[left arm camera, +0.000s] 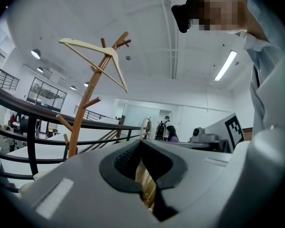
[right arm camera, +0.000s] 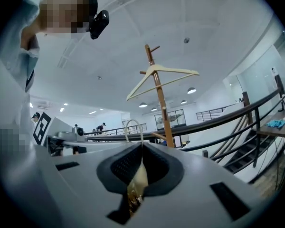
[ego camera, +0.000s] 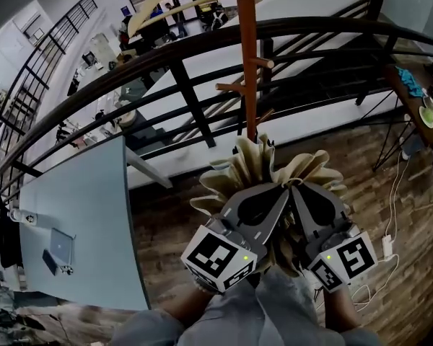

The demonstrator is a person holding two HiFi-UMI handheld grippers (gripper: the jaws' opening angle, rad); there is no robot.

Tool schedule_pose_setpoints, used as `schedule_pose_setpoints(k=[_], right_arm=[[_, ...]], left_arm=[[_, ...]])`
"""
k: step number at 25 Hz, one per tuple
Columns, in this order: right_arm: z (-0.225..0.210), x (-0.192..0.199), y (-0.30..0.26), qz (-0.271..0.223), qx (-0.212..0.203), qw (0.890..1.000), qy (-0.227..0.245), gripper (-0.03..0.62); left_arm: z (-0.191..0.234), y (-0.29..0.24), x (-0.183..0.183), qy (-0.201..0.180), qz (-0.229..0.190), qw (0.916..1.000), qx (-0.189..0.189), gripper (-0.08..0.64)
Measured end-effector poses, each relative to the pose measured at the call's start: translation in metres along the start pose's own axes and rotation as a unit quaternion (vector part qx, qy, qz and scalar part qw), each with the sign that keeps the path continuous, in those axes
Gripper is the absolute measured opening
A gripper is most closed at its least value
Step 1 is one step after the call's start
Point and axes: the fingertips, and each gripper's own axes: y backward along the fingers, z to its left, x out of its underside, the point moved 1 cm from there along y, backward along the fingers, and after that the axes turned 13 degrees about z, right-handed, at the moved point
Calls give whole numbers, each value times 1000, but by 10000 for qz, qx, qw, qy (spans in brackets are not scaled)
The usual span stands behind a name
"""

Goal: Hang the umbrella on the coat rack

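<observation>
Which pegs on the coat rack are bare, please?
The lower pegs on the coat rack are bare; the wooden hanger sits up among the topmost ones.

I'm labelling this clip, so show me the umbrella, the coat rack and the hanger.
umbrella [ego camera: 310, 166], head view, on its folded beige fabric.
coat rack [ego camera: 247, 63], head view, on its wooden pole.
hanger [left arm camera: 85, 44], left gripper view, on one sloping arm.
</observation>
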Motion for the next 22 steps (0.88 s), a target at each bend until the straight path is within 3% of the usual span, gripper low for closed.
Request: schedule_pose_setpoints(k=[10, 22], right_arm=[[-37, 1, -23, 369, -901, 9944, 420, 3], [-92, 8, -55, 954, -1760, 9774, 676, 4]], left_arm=[[21, -36, 3, 310, 68, 9960, -835, 9], [48, -89, 7, 927, -25, 9792, -1804, 9]])
